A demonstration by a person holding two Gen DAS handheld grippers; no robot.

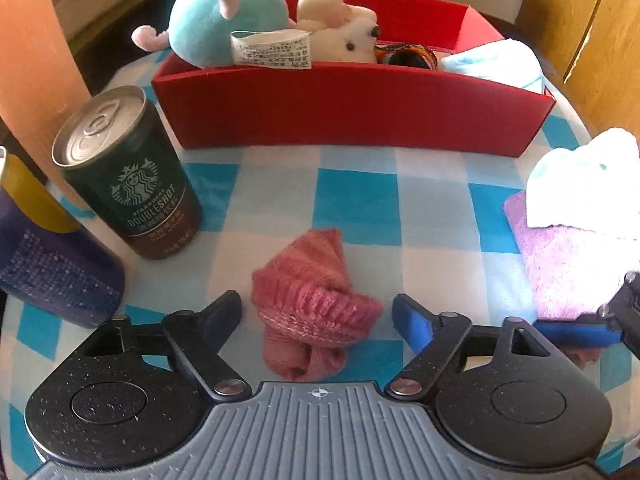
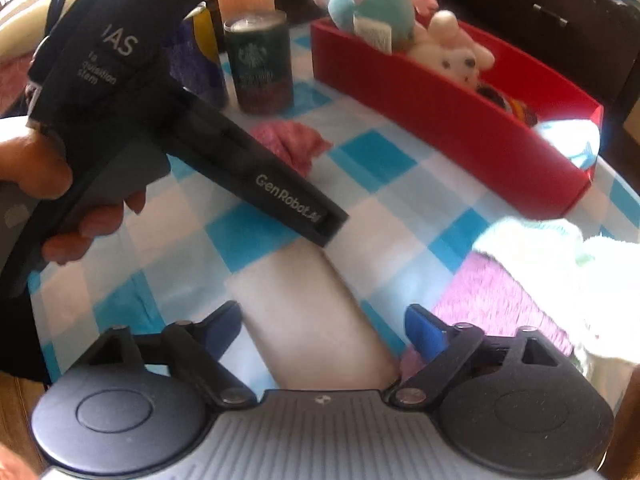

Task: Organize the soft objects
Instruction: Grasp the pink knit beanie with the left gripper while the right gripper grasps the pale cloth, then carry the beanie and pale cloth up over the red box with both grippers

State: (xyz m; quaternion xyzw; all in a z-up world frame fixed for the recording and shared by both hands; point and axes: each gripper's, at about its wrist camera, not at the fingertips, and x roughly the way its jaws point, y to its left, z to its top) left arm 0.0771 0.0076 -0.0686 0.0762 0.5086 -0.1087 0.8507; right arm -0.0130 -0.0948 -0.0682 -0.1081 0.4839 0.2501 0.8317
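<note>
Both grippers' jaws stood apart and empty: the left gripper (image 1: 318,312) straddled the pink knitted sock (image 1: 310,300) at lower centre, apparently for a pick toward the red box (image 1: 352,116) above, while the right gripper (image 2: 322,328) hovered over the tablecloth (image 2: 248,236).

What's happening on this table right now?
A person is sorting soft things into the red box, which already holds plush toys and a cloth. The left tongs stand open around a pink knit sock on the checked tablecloth, pads not touching it. The right tongs are open and empty beside the purple towel, which has a white cloth on it.
</note>
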